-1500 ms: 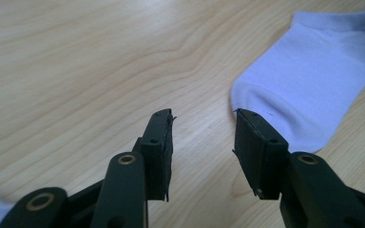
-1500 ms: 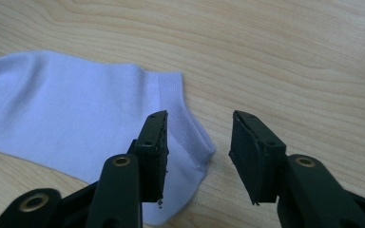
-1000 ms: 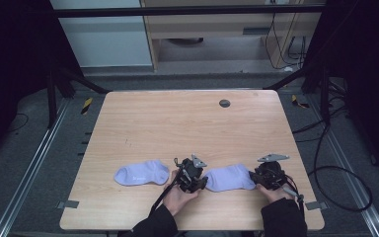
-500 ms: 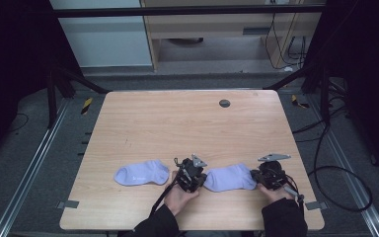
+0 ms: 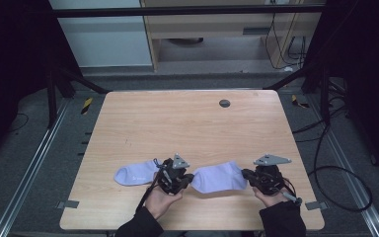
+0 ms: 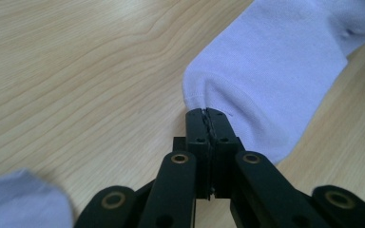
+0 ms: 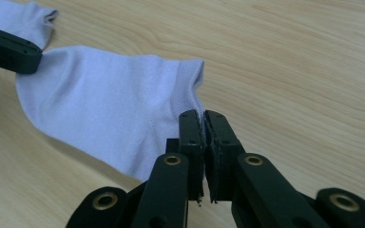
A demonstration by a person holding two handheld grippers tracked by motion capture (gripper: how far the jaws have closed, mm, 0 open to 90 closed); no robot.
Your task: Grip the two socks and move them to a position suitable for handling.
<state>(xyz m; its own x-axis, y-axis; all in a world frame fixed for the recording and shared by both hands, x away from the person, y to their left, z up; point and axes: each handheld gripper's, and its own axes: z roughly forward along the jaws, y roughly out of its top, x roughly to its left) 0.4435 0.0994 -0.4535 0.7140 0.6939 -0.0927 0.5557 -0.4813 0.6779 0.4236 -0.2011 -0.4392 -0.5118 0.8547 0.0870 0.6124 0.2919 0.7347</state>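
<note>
Two pale lilac socks lie near the front edge of the wooden table (image 5: 187, 123). The right sock (image 5: 219, 176) stretches between my two grippers. My left gripper (image 5: 190, 178) is shut on its left end, the pads pinching the fabric's edge (image 6: 206, 114). My right gripper (image 5: 247, 175) is shut on the cuff at its right end (image 7: 203, 116), where the sock (image 7: 109, 104) runs away to the left gripper's jaw. The other sock (image 5: 135, 173) lies flat just left of my left gripper, and a corner of it (image 6: 19, 202) appears low in the left gripper view.
A small dark round hole (image 5: 224, 103) sits near the table's far edge. Cables (image 5: 325, 148) trail on the floor at the right, metal rails (image 5: 29, 168) run at the left, and a cabinet (image 5: 207, 29) stands beyond the table.
Both grippers have gone from slightly open to shut on the right sock's ends. The sock's ends now sit raised off the wood, and the left hand has shifted a little leftward.
</note>
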